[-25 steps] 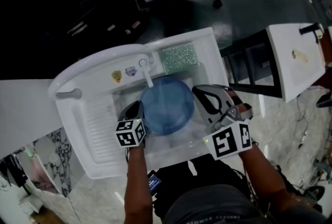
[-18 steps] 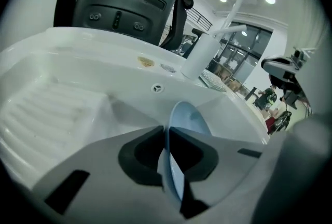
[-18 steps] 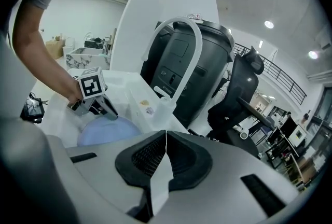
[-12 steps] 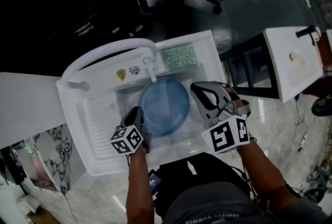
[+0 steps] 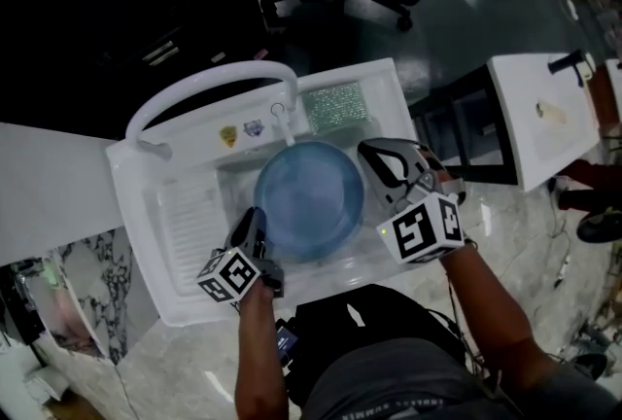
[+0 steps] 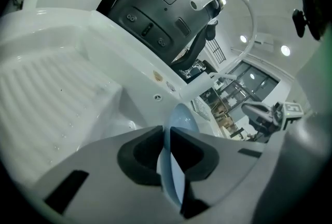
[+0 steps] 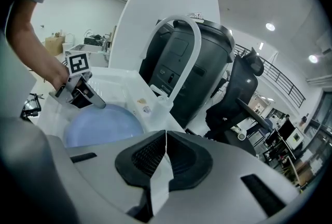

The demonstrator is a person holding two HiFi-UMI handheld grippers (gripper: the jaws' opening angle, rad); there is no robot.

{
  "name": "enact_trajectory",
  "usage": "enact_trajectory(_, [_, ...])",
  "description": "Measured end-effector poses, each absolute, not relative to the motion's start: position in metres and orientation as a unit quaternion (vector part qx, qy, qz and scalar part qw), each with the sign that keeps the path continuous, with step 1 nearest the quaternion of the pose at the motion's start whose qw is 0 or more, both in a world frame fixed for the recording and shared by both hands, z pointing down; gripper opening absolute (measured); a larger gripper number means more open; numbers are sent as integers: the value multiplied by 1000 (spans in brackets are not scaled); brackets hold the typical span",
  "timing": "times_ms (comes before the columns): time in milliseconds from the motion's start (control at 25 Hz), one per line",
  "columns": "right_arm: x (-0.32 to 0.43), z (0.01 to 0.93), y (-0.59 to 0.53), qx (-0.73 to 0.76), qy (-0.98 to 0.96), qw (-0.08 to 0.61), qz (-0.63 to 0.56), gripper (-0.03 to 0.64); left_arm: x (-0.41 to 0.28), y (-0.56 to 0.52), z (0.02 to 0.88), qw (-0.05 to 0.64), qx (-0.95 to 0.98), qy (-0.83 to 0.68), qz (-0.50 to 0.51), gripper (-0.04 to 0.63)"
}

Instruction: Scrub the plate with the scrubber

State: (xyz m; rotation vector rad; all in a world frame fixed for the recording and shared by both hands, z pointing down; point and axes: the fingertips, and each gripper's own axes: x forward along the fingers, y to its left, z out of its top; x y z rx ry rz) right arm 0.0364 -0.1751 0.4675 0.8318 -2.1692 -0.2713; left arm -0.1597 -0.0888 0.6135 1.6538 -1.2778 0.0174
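Overhead, head view: blue plate (image 5: 309,199), round, shallow and glossy, tilted in the basin of a white moulded sink (image 5: 136,177) with a ribbed drainboard (image 5: 185,219). Green scrubber (image 5: 335,105), coarse and rectangular, on the back ledge, well apart from both claws. The left claw (image 5: 257,222) is at the plate's near-left rim, the right claw (image 5: 372,156) beside its right edge.

Left gripper view: jaws have just been opening, yet the pads pinch the thin rim edge-on. Hazard, judged: with a smooth rim and a one-point hold, the plate may slide back.

Right gripper view: jaws pressed together, nothing held. They must spread before taking the scrubber.
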Motion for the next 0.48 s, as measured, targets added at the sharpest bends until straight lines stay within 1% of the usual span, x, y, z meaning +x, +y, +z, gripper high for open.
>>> enact_trajectory(160, [40, 486, -195, 318, -856, 394, -102, 32, -160, -82, 601, 519, 677, -522, -33, 38])
enact_trajectory(280, [41, 504, -206, 290, -856, 415, -105, 32, -159, -75, 597, 536, 665, -515, -65, 38])
enact_trajectory(480, [39, 536, -218, 231, -854, 450, -121, 34, -161, -57, 590, 554, 652, -510, -88, 40])
